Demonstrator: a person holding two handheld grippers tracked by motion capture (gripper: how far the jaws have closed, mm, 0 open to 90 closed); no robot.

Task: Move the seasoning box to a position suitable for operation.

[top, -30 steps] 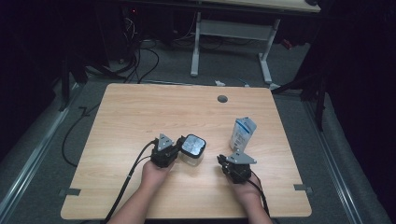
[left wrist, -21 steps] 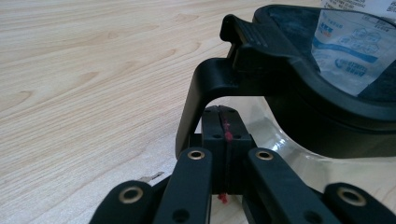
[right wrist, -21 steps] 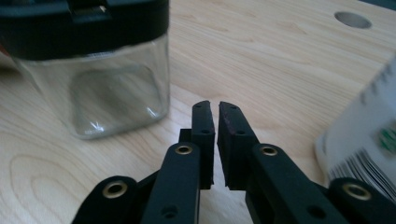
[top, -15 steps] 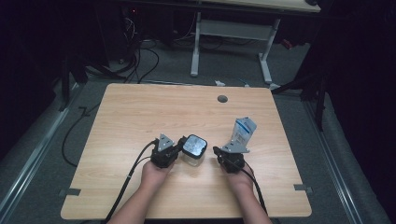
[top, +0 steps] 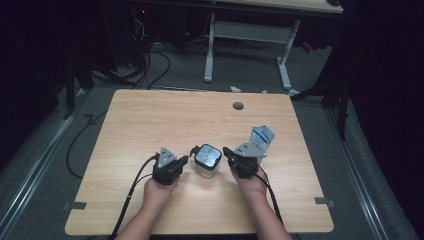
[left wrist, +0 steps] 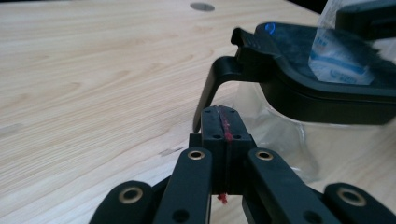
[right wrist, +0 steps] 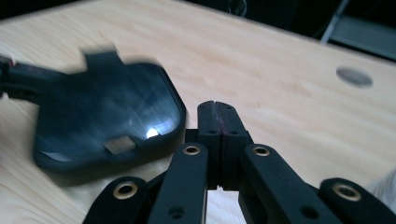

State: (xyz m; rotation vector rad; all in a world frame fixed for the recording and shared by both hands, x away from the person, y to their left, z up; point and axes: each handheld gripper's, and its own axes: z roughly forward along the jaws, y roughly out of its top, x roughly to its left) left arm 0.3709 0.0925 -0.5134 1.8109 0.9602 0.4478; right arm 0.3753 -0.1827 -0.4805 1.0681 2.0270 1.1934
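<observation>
A clear plastic container (top: pixel 206 167) with a black lid (top: pixel 208 155) sits on the wooden table (top: pixel 150 120), toward the near edge and roughly midway across, directly between the two grippers. The lid is seated on the box, and a black latch tab (left wrist: pixel 219 84) hangs down over the side facing the left gripper; in the left gripper view that tab stands just beyond the jaw tips, apart from them as far as the picture shows.

The left gripper (top: pixel 183 161) has its jaws pressed together with nothing between them and points at the latch side. The right gripper (top: pixel 227 151) is likewise closed and empty, its tips just beside the lid's opposite edge; in the right gripper view (right wrist: pixel 217 109) the lid lies close on the left, blurred. Whether either tip touches the container I cannot tell.

Behind the right gripper, a small blue-and-white pouch (top: pixel 262 136) stands on the table, well clear of the box.

The step in hand looks like the approach to opening the container: both tools bracket it, neither holds it. The next move probably calls for the right gripper to steady the box or lid edge while the left one hooks or pushes the latch tab outward and up, with a light touch so the box does not slide.
</observation>
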